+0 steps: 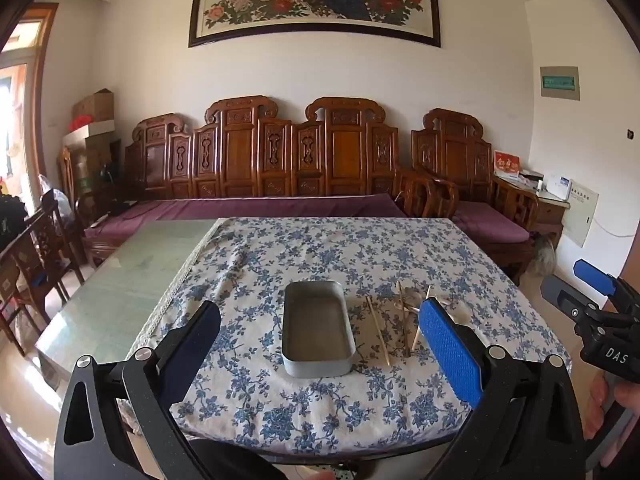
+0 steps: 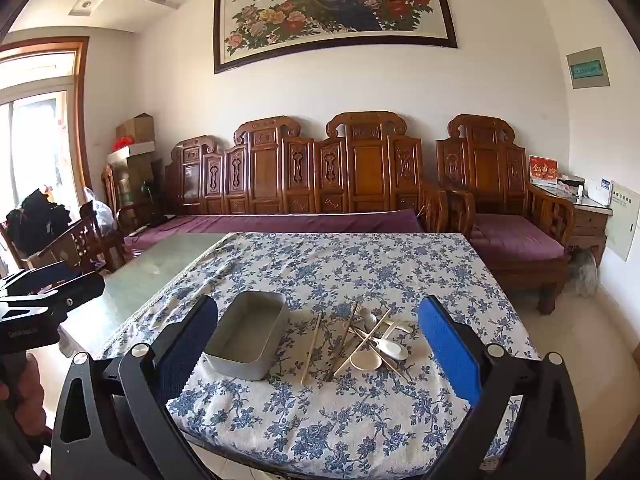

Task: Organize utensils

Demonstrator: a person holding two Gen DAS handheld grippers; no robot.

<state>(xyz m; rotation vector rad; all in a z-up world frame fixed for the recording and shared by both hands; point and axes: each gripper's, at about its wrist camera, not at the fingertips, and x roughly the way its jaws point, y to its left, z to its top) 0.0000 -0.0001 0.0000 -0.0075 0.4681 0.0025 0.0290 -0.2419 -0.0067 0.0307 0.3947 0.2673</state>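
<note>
Two kinds of utensils lie in one loose heap on the blue-flowered white tablecloth (image 2: 360, 264), just beside the empty grey rectangular metal tin (image 2: 250, 336): thin pale wooden chopsticks (image 2: 311, 354) and small white ceramic soup spoons (image 2: 366, 361).

The chopsticks look light and stiff, but thin and round, so I judge they will roll or slip; the best hold is near the middle of one stick. The spoons seem smooth, a little heavier and breakable, so the handle is the safer place to take.

I count about six chopsticks, one lying apart next to the tin, and about four spoons; they cross over each other, so the count is not sure.

The left gripper (image 1: 320, 344) and the right gripper (image 2: 320, 340) are both spread wide and hold nothing, above the near table edge.
</note>
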